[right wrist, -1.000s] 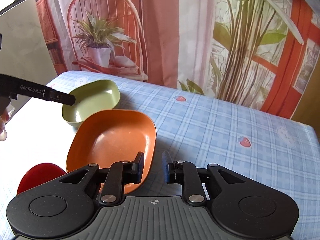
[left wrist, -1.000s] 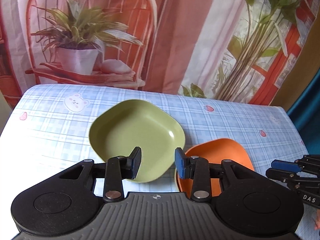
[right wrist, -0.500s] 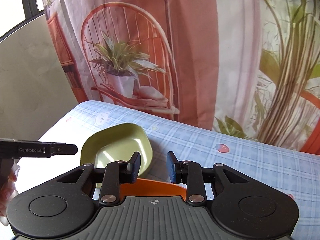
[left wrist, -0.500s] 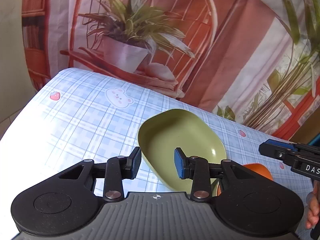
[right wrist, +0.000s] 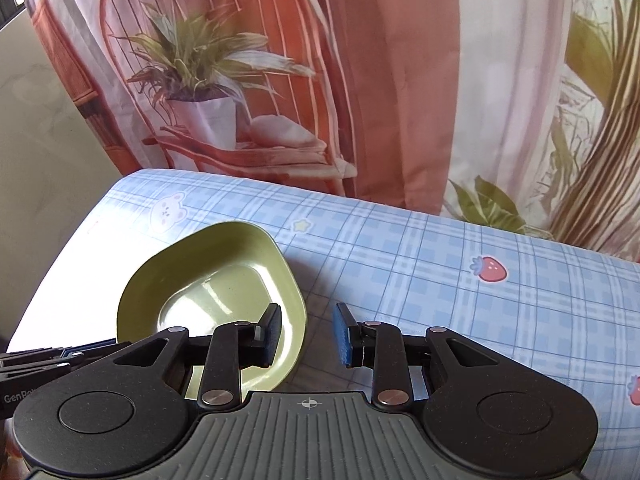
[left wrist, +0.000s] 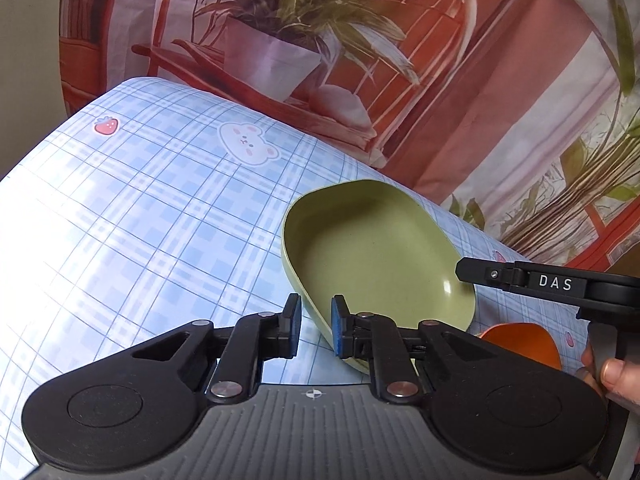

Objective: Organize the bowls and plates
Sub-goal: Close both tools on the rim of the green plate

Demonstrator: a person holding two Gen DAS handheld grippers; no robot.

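A green square bowl (left wrist: 380, 256) sits on the blue checked tablecloth (left wrist: 140, 220). My left gripper (left wrist: 316, 330) is open, its jaws astride the bowl's near-left rim with the right pad inside the bowl. My right gripper (right wrist: 306, 334) is open, its jaws astride the same bowl's (right wrist: 208, 280) near-right rim with the left pad inside. An orange dish (left wrist: 520, 342) peeks out behind the left gripper's body, mostly hidden. The right gripper's finger (left wrist: 540, 280) shows over the bowl's right side in the left wrist view.
A curtain printed with a plant and chair (right wrist: 280, 80) hangs right behind the table's far edge. The table's left edge (right wrist: 68, 256) lies near the bowl. Open cloth stretches to the right (right wrist: 480, 280).
Both grippers have moved forward and down to the green bowl and now straddle its rim on opposite sides. The orange dish has dropped almost out of both views.
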